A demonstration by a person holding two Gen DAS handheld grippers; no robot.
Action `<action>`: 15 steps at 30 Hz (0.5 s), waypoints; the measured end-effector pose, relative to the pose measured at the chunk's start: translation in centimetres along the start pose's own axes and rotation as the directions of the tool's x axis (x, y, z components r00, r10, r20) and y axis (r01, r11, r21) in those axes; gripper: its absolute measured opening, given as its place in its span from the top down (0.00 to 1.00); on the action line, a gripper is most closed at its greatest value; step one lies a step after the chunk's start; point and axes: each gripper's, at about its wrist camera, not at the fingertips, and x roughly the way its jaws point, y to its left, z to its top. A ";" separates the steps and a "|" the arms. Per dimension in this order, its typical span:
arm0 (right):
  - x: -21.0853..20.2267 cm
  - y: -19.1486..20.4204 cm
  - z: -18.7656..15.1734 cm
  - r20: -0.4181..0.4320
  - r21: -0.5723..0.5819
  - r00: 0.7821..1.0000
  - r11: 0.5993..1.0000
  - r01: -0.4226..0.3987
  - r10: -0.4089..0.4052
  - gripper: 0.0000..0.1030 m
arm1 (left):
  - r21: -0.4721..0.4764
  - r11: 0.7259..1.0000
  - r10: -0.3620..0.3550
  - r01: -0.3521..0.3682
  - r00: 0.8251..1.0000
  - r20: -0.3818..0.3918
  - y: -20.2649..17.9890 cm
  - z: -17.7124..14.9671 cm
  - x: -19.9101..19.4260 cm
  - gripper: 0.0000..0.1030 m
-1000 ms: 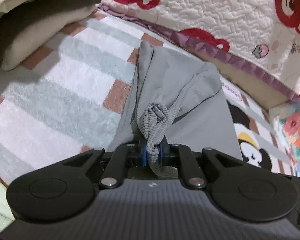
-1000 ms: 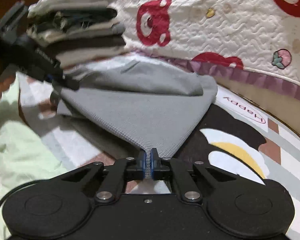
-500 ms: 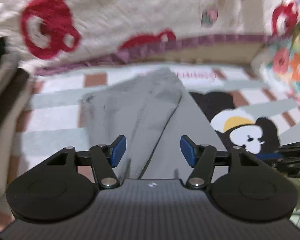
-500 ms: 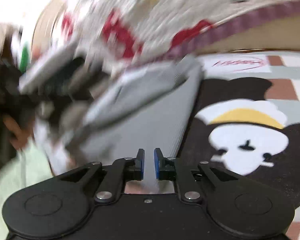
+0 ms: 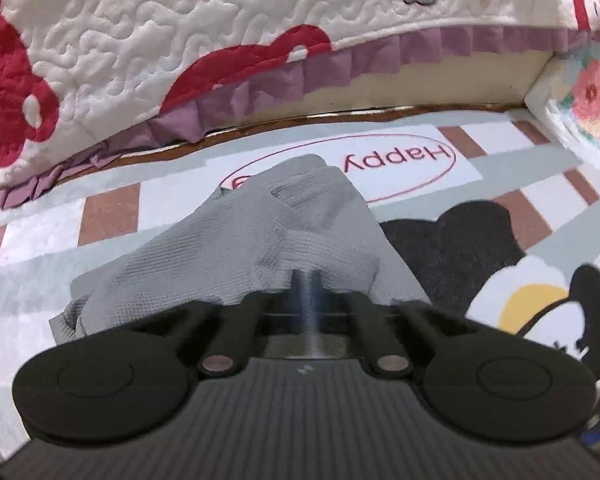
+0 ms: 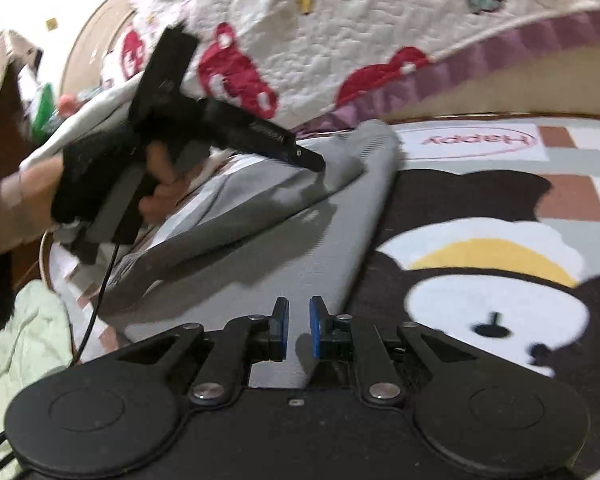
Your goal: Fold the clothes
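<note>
Left wrist view: left claw point(image 5: 306, 284) low over the crumpled grey waffle-knit garment point(image 5: 260, 236), blue pads blurred into 1 narrow streak at the centre, so together; whether cloth sits pinched between them, impossible to tell. Garment spread on the striped grey, white and brown cartoon-print floor mat point(image 5: 108, 216), bunched into a ridge running from near left toward the far centre, its far tip overlapping the red oval "Happy" label point(image 5: 412, 164) printed on the mat. Black-and-white cartoon bear with a yellow patch point(image 5: 532, 300) printed at the near right, just beside the garment's right edge. At the far side, a cream quilted bedspread with red bear motifs and a purple ruffle point(image 5: 180, 48) hanging down. Flowered fabric point(image 5: 592, 92) at the far right edge.

Right wrist view: right claw point(image 6: 298, 330) hovering just above the near end of the garment point(image 6: 300, 248), its 2 blue pads slightly apart with a narrow gap, gripping nothing. Garment lying as a long flat panel from near centre to the far centre, a raised fold along its left side. Left claw point(image 6: 316, 162) reaching in from the left, held by the person's hand point(image 6: 156, 184), tip touching the raised fold near its far end; pad spacing not readable here. Pale green cloth point(image 6: 24, 340) at the near left. Bedspread point(image 6: 340, 32) across the far side.
</note>
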 end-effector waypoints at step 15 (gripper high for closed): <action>1.9 1.7 -1.1 -0.074 -0.102 0.997 0.994 0.030 -0.037 0.82 | -0.017 0.938 0.347 -0.347 0.936 0.053 7.7 1.6 -3.5 1.00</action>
